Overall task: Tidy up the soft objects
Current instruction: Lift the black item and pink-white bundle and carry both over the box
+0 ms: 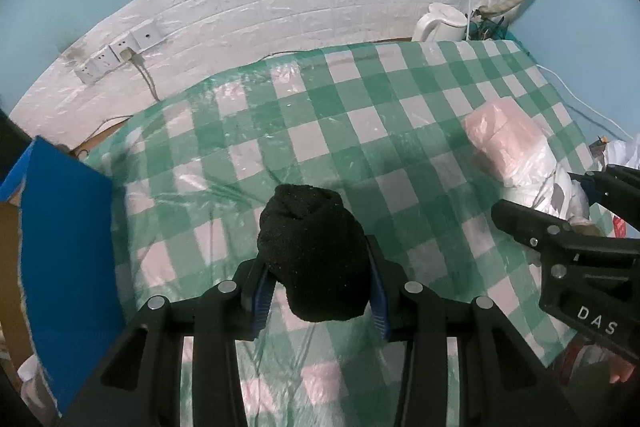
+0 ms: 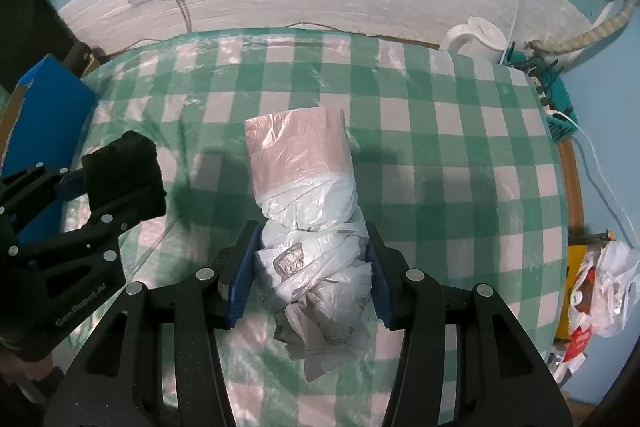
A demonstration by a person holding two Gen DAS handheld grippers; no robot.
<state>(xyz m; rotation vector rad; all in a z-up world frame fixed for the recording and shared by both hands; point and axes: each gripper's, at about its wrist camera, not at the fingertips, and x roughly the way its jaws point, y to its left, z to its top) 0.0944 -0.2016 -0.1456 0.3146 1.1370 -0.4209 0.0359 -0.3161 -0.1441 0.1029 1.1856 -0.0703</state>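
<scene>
Left wrist view shows the left gripper (image 1: pixel 318 283) squeezing a black sock bundle (image 1: pixel 314 253), while the right gripper (image 2: pixel 310 267) squeezes the bagged roll (image 2: pixel 306 187), pointing lengthwise toward the table's far edge.

The lower part of the black sock bundle (image 1: pixel 314 251) is hidden behind the left gripper (image 1: pixel 318 291) fingers. In the left wrist view the right gripper (image 1: pixel 576 251) is cut off by the right edge, and it hides the near end of the plastic-wrapped bundle (image 1: pixel 508 143). Far right, the white kettle (image 2: pixel 478 39) base sits behind the table (image 2: pixel 440 131) edge.
</scene>
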